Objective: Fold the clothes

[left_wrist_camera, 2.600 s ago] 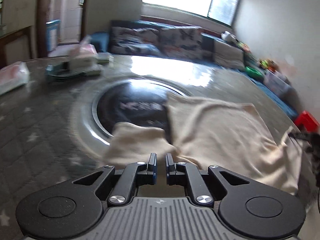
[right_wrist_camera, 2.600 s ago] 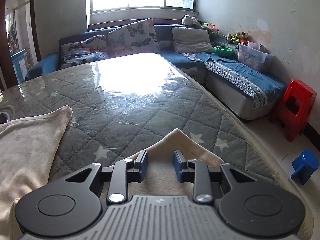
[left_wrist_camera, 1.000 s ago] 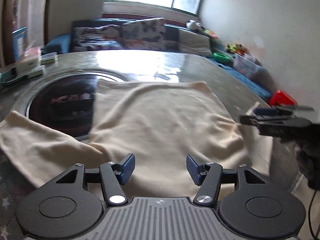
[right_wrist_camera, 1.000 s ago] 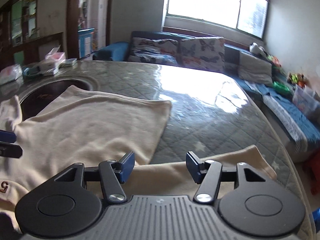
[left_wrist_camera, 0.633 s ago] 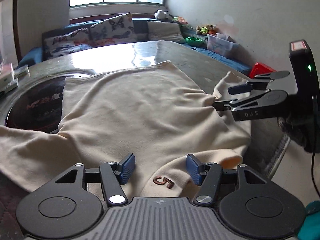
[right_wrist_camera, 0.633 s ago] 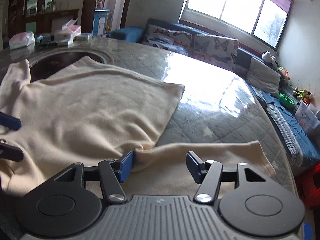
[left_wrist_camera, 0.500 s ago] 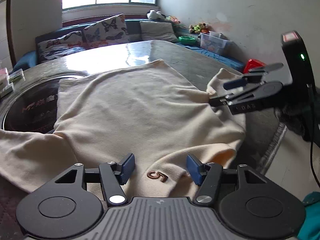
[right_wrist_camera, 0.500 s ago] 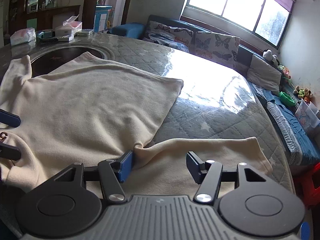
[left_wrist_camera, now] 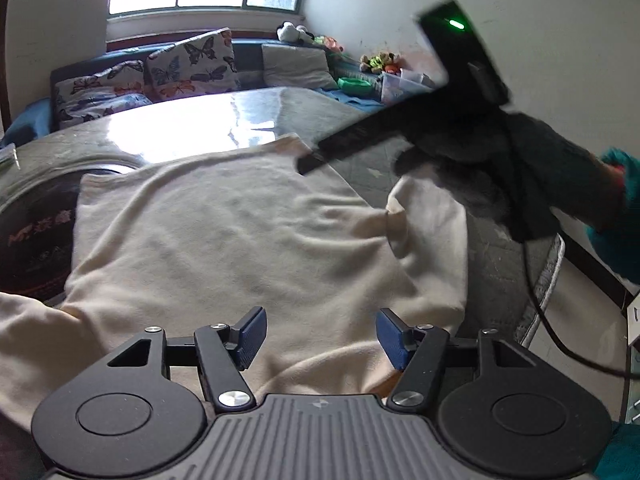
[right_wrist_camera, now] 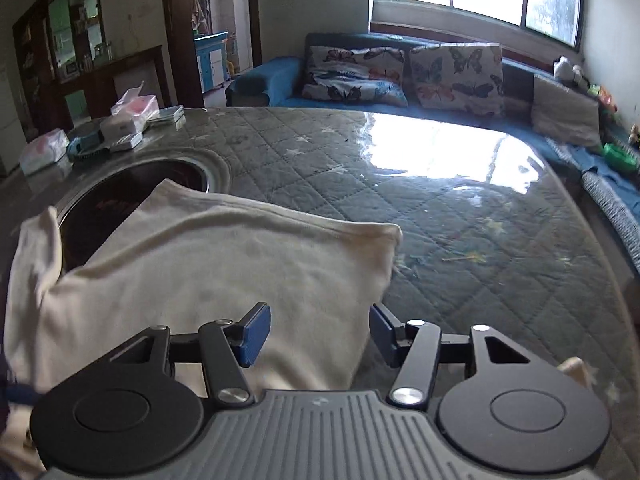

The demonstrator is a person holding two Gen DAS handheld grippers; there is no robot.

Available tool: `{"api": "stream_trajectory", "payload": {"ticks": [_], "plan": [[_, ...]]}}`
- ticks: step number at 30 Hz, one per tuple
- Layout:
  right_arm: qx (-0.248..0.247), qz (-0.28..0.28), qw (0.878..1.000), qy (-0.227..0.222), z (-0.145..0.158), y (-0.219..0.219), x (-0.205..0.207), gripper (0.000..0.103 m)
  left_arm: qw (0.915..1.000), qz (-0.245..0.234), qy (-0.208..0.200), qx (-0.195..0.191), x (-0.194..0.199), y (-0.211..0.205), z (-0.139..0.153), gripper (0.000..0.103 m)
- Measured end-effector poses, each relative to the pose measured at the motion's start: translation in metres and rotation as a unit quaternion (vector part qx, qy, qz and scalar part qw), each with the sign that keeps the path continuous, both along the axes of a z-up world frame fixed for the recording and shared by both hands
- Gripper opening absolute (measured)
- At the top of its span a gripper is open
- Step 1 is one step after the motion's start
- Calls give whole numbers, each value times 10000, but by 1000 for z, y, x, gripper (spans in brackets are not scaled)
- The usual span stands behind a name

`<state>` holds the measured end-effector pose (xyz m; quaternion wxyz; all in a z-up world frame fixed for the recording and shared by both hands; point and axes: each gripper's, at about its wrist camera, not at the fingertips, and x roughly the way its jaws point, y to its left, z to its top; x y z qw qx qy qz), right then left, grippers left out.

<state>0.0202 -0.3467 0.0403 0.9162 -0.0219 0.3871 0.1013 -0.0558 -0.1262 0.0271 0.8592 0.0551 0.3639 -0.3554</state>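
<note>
A cream long-sleeved garment [left_wrist_camera: 240,240] lies spread on the table, one sleeve [left_wrist_camera: 432,220] out to the right and the other [left_wrist_camera: 24,332] to the left. My left gripper [left_wrist_camera: 320,336] hovers over its near hem. Its jaws are opening, with cloth below them and the pads not pressing. In the right wrist view my right gripper [right_wrist_camera: 318,334] sits over the right side edge of the garment [right_wrist_camera: 224,264]. Its jaws are closing, the cloth edge between them unpinched. From the left wrist view the right gripper [left_wrist_camera: 310,162] is a blurred dark shape held by a gloved hand [left_wrist_camera: 500,168].
The table [right_wrist_camera: 460,240] has a grey quilted cover under a shiny sheet and a dark round inset [right_wrist_camera: 120,196] partly under the garment. Tissue packs [right_wrist_camera: 128,116] stand at its far left. A blue sofa [right_wrist_camera: 400,72] lies behind. The table's edge [left_wrist_camera: 548,280] drops off at right.
My right gripper swung left, from over the right sleeve to over the garment's side edge. The left view shifted, and the "5" mark by the left fingers is out of sight.
</note>
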Motion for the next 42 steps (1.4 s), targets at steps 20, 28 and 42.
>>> {"api": "stream_trajectory", "payload": {"ticks": [20,28,42], "plan": [[-165,-380,9991,108,-32,1,108,61,9995,-282,-51,-157,-8,5,-11,76],[-311,87,9994,79,-10,32,92,58,9991,279,-123,-297,-5,35,0,76],[-438,1767,9830,227,-18,179,95,53,9974,618,97,-363,-7,62,-7,77]]}}
